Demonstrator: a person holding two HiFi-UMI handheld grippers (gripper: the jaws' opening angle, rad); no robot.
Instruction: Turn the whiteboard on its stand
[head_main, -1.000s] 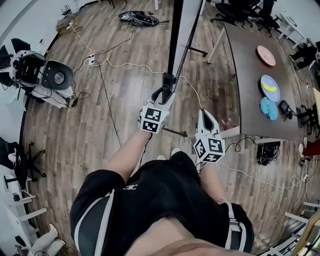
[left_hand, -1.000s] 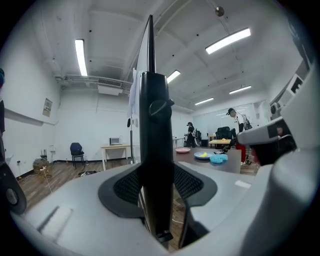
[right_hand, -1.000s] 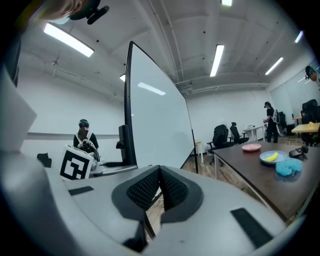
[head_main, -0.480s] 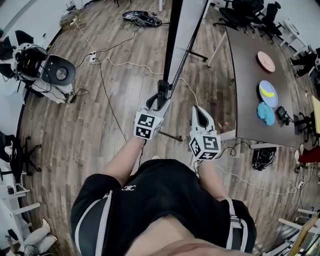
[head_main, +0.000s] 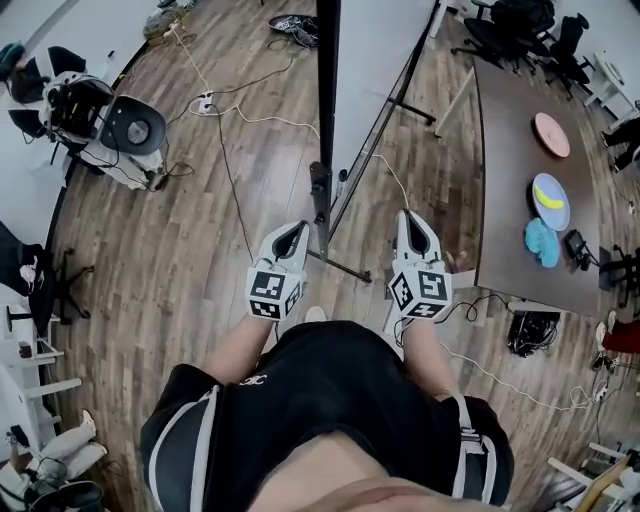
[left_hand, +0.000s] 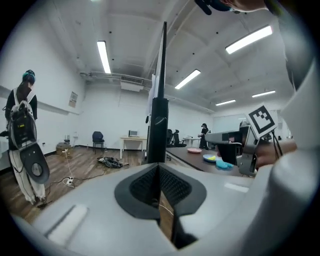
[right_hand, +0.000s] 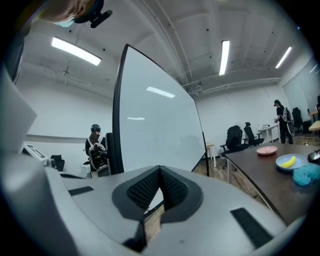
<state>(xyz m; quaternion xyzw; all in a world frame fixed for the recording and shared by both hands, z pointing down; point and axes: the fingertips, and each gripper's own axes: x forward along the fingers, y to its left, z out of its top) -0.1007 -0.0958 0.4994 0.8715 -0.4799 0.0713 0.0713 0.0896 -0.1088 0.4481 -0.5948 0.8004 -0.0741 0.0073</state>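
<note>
The whiteboard (head_main: 385, 60) stands on its wheeled stand in front of me, its black side post (head_main: 325, 100) nearest. In the left gripper view the post (left_hand: 159, 120) rises edge-on straight ahead. The board's white face (right_hand: 155, 125) fills the right gripper view. My left gripper (head_main: 290, 232) hangs just short of the post's lower clamp, apart from it. Its jaws have just been closing and now meet with nothing between them (left_hand: 159, 167). My right gripper (head_main: 412, 222) is level beside the board's near edge, jaws together and empty (right_hand: 160, 172).
A dark table (head_main: 510, 170) at the right carries a pink plate (head_main: 551, 134), a blue plate with a banana (head_main: 549, 201) and a teal cloth (head_main: 541, 242). White cables (head_main: 230, 110) trail over the wood floor. A person with backpack gear (left_hand: 22, 135) stands at the left. The stand's foot bar (head_main: 340, 265) lies near my feet.
The left gripper has drawn back from the post's clamp toward me and its jaws have come together. The board's white face now shows wider to the right of the post.
</note>
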